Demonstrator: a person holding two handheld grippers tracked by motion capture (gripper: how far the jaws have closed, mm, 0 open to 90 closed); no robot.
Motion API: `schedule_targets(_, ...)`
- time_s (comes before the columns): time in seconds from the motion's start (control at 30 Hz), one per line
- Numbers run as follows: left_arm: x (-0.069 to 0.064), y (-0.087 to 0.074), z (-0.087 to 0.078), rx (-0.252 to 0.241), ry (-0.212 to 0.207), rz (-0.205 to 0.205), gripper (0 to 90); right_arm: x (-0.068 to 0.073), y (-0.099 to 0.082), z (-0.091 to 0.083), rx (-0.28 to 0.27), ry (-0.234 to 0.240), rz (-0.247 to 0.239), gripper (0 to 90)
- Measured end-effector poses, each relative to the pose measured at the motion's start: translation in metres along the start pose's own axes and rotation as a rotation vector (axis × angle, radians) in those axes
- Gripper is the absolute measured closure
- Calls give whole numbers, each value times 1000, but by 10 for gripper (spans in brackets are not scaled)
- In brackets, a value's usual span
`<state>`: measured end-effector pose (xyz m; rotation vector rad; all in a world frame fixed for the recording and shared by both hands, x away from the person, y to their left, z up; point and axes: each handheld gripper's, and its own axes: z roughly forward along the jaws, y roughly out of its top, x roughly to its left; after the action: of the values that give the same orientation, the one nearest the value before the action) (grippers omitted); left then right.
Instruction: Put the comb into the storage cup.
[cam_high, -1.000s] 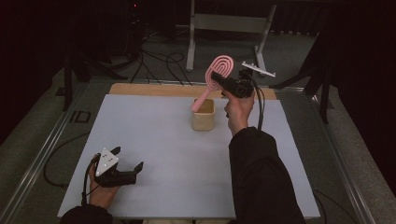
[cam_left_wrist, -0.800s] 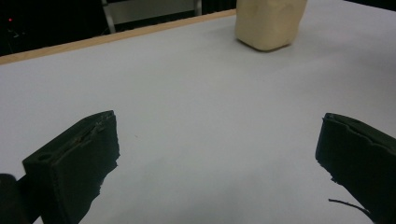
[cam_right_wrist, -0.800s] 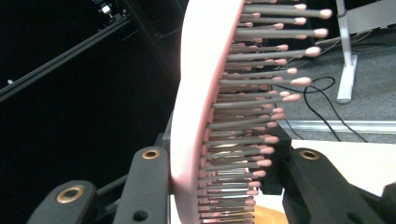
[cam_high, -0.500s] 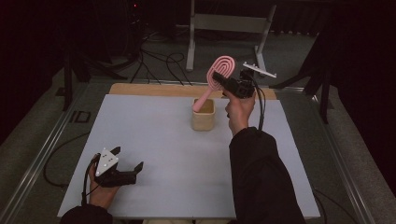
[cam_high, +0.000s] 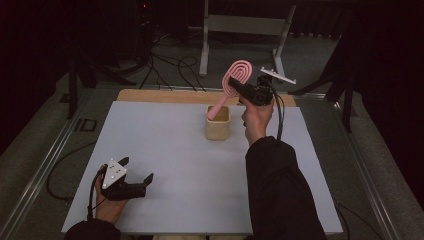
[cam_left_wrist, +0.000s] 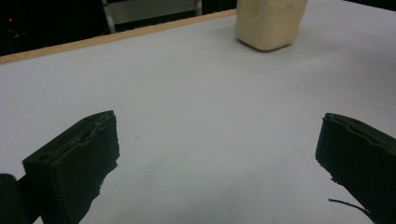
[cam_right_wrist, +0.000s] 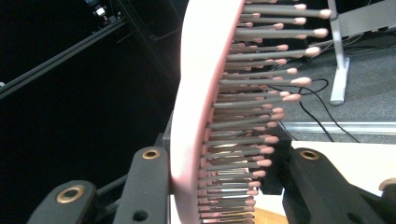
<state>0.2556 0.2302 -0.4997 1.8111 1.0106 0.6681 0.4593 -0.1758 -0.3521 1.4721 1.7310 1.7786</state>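
Observation:
A pink hairbrush (cam_high: 231, 86) leans with its handle down inside a small beige cup (cam_high: 218, 123) near the table's far edge. My right gripper (cam_high: 239, 88) is raised above the cup and shut on the brush's head. In the right gripper view the brush (cam_right_wrist: 201, 107) fills the gap, its pink back against one jaw and its grey bristles toward the other. My left gripper (cam_high: 136, 176) rests low on the white table at the front left, open and holding nothing. The left gripper view shows the cup (cam_left_wrist: 268, 23) far ahead across bare table.
The white table (cam_high: 170, 150) has a wooden strip (cam_high: 160, 96) along its far edge. A metal stand (cam_high: 245, 30) and loose cables (cam_high: 165, 65) lie on the floor behind. Metal rails (cam_high: 45, 160) run along both sides.

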Motion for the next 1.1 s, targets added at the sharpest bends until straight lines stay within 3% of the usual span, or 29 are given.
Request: schedule_targets(1.1, 0, 0, 0, -1, 1, 0, 2, -6, -9, 2, 0, -37, -1, 638)
